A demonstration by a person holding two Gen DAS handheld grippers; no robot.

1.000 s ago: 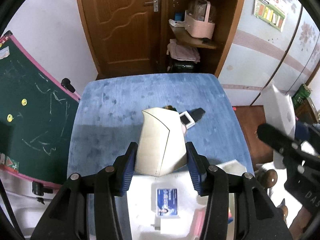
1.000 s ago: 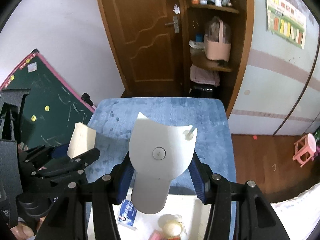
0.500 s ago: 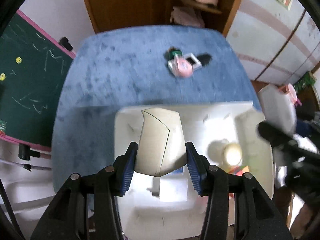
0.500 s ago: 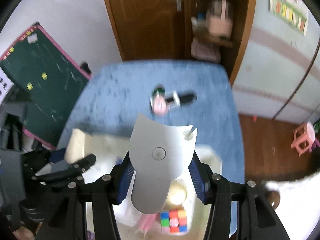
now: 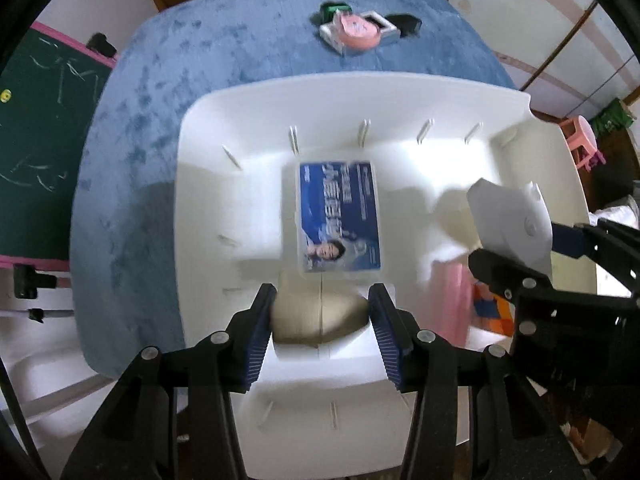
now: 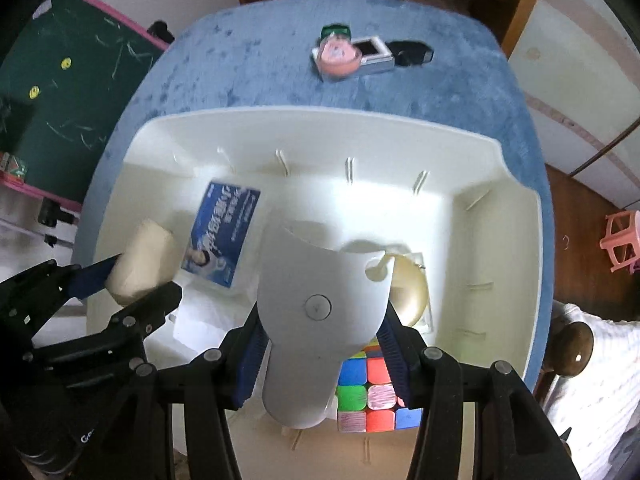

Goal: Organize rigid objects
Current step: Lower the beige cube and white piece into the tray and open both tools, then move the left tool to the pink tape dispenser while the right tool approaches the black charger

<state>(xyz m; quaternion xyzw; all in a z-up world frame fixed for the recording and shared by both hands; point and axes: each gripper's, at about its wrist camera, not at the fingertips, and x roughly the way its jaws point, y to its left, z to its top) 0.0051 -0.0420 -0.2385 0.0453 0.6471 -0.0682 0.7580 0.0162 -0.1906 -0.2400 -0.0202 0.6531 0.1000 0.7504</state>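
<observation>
While both grippers hang over the bin, the layout from left to right reads:

Left gripper (image 5: 322, 316): jaws pinching a cream wedge-shaped object (image 5: 320, 314) by its two flat sides, low over the near-left part of the white storage bin (image 5: 192, 128).

Cream object, handling: looks stiff and light with a smooth skin, so it could slip; the side grip near its wide end seems the sound place to hold.

Blue-labelled flat box (image 5: 339, 216): lies on the bin floor just beyond the cream object, left of centre.

Right gripper (image 6: 322, 350): jaws pinching a grey curved plastic piece (image 6: 320, 308) across its narrow waist, above the middle of the bin.

Grey piece, handling: a thin rigid shell, probably light, with a notched far corner that might catch on a wall.

Right side of bin: a pale round object (image 6: 408, 290) and a Rubik's cube (image 6: 374, 396) sit under and beside the grey piece.

Edges: slotted bin walls rise all round, and open floor remains along the far side and the far-right corner.

Surface (image 5: 248, 40): blue covering, with a pink round item (image 5: 358, 30) among small things far beyond the bin.
</observation>
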